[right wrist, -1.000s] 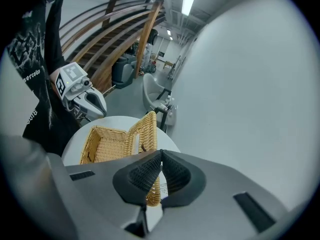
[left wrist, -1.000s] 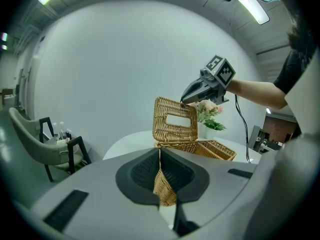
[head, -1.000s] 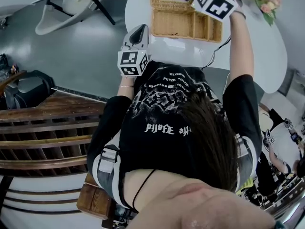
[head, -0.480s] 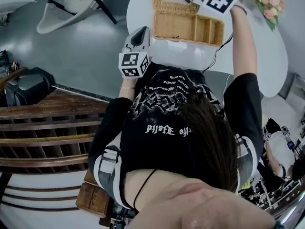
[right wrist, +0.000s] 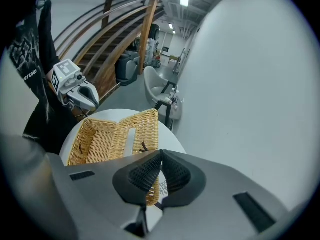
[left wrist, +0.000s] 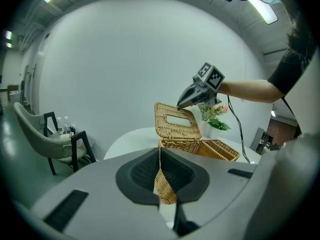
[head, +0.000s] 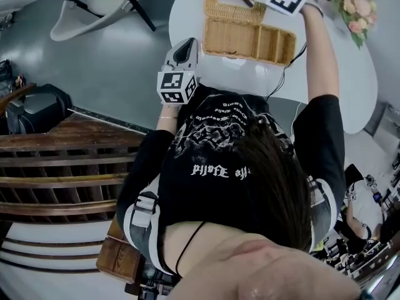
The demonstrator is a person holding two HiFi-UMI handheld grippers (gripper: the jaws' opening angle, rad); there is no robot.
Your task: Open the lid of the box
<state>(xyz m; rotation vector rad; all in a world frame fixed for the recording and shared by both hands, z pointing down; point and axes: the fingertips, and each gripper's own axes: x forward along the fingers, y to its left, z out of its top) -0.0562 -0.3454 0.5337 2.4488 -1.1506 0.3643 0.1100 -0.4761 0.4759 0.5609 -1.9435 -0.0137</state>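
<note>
Two grippers, both closed on wicker. We see the box (head: 234,37) on the white table (head: 184,11), long side toward the person, top open. Inside we count one big compartment on the left and smaller ones on the right, split by wicker dividers. The lid (head: 231,15) is up, hinged on the far long edge and leaning back away from the person. It has a rectangular slot through its middle.

Right gripper (right wrist: 160,154): jaws almost fully together, pinching the lid's free edge, with wicker showing between the pads in the right gripper view. In the left gripper view its tip sits at the lid's top edge. It points steeply down, with the arm stretched out over the box.

Left gripper (left wrist: 160,148): we read the jaws as nearly together too, with a thin strip of wicker wall clamped between them at the box's near left corner. It sits low at the table's near edge.

A black cable (head: 284,64) trails from the right gripper over the table past the box's right end. Pink flowers (head: 351,5) stand on the table right of the box, not touching it. A pale chair (head: 72,25) stands on the grey floor left of the table, well apart. A wooden staircase (head: 62,180) is behind the person.
</note>
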